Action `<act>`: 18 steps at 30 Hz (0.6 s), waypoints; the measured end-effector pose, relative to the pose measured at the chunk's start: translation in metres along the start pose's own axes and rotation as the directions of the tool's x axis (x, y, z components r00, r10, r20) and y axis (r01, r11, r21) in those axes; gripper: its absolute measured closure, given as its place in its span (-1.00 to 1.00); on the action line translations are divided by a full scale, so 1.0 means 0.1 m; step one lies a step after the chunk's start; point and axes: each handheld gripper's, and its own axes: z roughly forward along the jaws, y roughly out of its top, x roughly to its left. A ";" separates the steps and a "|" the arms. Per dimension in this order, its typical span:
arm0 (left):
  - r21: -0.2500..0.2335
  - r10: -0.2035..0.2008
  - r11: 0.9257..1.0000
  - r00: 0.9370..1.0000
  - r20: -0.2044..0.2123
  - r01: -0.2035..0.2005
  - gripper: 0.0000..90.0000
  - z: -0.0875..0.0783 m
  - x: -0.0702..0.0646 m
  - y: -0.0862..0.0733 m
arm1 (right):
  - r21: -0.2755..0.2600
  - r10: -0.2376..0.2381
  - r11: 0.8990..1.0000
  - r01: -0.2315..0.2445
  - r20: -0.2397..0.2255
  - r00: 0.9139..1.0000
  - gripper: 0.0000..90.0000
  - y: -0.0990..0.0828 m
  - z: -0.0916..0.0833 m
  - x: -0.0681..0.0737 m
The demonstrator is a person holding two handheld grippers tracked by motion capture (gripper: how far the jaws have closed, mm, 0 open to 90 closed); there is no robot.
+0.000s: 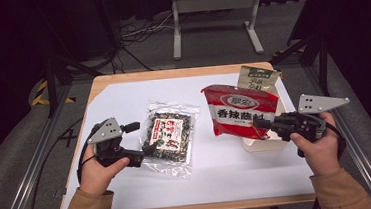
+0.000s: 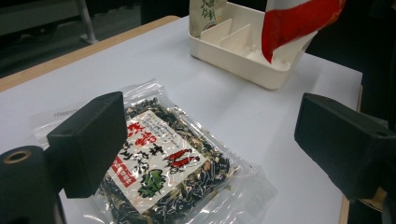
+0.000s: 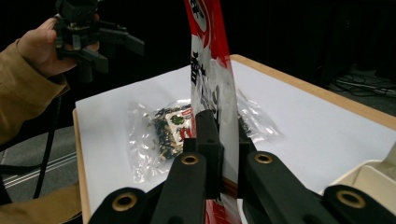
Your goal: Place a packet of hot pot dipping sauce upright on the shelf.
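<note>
Holding the red pouch (image 1: 240, 111) clamped in my right tool (image 1: 261, 122) above the divided tray (image 1: 266, 144); left tool (image 1: 143, 138) apart. Misalignment could snag a divider.

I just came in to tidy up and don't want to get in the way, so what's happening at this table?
A person is handling snack packets with a claw in each hand. The right claw is shut on a red packet, holding it upright above the white divided bin, where a green-and-tan packet already stands. The left claw is open beside a clear seaweed-mix packet lying flat on the white table cover, not gripping it.
</note>
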 end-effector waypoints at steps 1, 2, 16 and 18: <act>-0.003 0.001 1.000 1.000 -0.006 -0.001 -0.78 0.00 0.02 -0.01 | -0.004 -0.001 1.000 0.001 0.005 1.000 0.96 0.01 -0.01 -0.02; 0.000 -0.002 1.000 1.000 -0.008 0.002 -0.78 0.00 0.02 -0.02 | -0.012 0.001 1.000 -0.001 0.011 1.000 0.96 0.03 -0.02 -0.04; 0.014 -0.054 0.998 0.998 -0.028 0.054 -0.81 -0.01 0.12 -0.09 | -0.049 0.027 0.999 -0.022 0.093 0.995 0.97 0.08 -0.10 -0.31; 0.014 -0.061 0.998 0.998 -0.023 0.061 -0.81 -0.02 0.13 -0.10 | -0.051 0.031 0.998 -0.026 0.104 0.994 0.97 0.08 -0.11 -0.34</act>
